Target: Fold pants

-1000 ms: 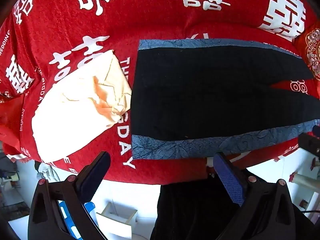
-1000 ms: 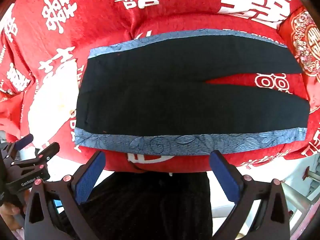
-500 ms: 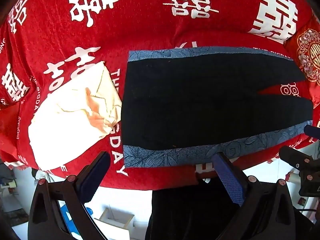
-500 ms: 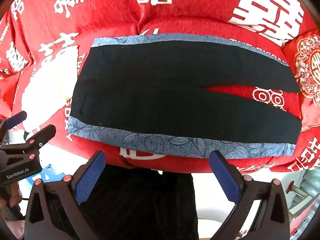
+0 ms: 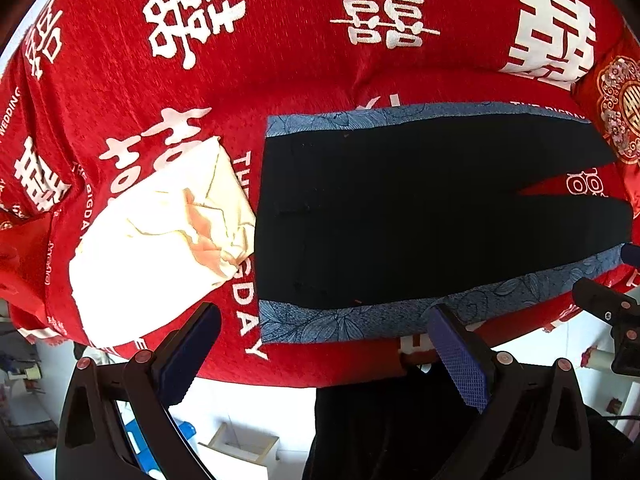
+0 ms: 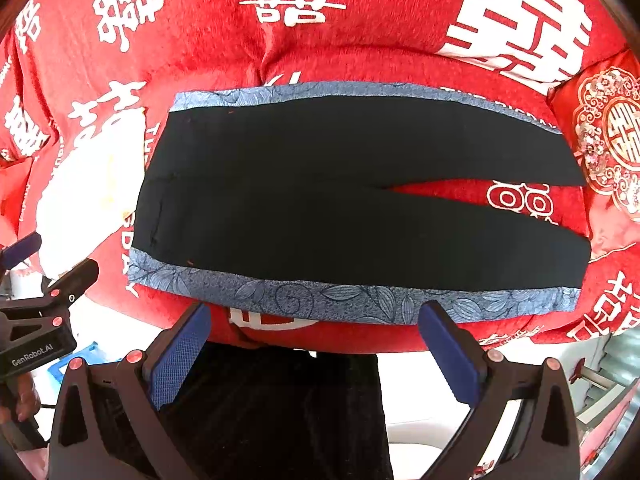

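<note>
Black pants (image 5: 420, 208) (image 6: 320, 192) with blue patterned side stripes lie flat on a red bed cover, waistband to the left, the two legs splitting toward the right. My left gripper (image 5: 324, 344) hangs open just off the bed's near edge, below the waistband end of the near stripe (image 5: 360, 320). Over the same edge, my right gripper (image 6: 316, 340) stands open below the middle of the near stripe (image 6: 340, 298). Neither holds anything. Each gripper shows at the other view's side: the right one (image 5: 608, 312), the left one (image 6: 44, 280).
A cream folded garment (image 5: 160, 244) (image 6: 88, 192) lies on the bed cover (image 5: 280, 52) left of the pants. A red embroidered pillow (image 6: 612, 140) sits at the right end. Dark clothing of the person (image 6: 280, 408) fills the space below the grippers; a white floor with boxes (image 5: 240, 448) lies beyond.
Both grippers have shifted a little nearer the bed edge and the pants' near stripe; the pants lie as before. Both jaws stay open.
</note>
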The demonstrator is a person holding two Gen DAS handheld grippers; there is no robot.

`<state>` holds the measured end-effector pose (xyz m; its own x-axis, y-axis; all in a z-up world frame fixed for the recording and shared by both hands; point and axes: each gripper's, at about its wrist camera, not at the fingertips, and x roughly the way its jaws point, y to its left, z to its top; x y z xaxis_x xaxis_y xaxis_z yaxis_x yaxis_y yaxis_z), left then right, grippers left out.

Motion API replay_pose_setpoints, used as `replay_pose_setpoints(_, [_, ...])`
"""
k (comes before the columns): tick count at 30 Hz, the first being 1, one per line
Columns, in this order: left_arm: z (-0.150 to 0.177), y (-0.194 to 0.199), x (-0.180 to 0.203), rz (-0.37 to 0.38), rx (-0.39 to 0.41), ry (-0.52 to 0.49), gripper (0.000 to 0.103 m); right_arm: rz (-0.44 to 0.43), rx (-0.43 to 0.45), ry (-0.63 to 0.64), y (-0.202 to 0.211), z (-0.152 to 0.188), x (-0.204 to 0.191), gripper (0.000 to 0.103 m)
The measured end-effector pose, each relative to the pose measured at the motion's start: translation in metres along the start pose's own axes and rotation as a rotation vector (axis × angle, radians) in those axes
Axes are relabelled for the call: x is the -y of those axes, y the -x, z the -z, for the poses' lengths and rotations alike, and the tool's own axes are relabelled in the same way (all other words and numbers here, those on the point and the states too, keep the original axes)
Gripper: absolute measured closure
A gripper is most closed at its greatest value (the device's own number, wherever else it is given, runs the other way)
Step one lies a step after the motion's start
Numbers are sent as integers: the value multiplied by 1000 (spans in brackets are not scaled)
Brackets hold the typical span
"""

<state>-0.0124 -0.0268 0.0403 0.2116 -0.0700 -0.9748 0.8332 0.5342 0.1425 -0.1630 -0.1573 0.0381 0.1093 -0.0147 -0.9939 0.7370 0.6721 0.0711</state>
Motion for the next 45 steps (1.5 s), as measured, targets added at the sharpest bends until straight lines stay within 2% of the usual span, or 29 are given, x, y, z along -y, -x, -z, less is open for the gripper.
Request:
replay_pose_setpoints(32, [2,5,2,-32,13,-2,0,22,10,22,3,2,-4,0])
replay_pose_setpoints(45, [-4,3,10,-38,-11,28,0,5,4,39,0,0,5,0])
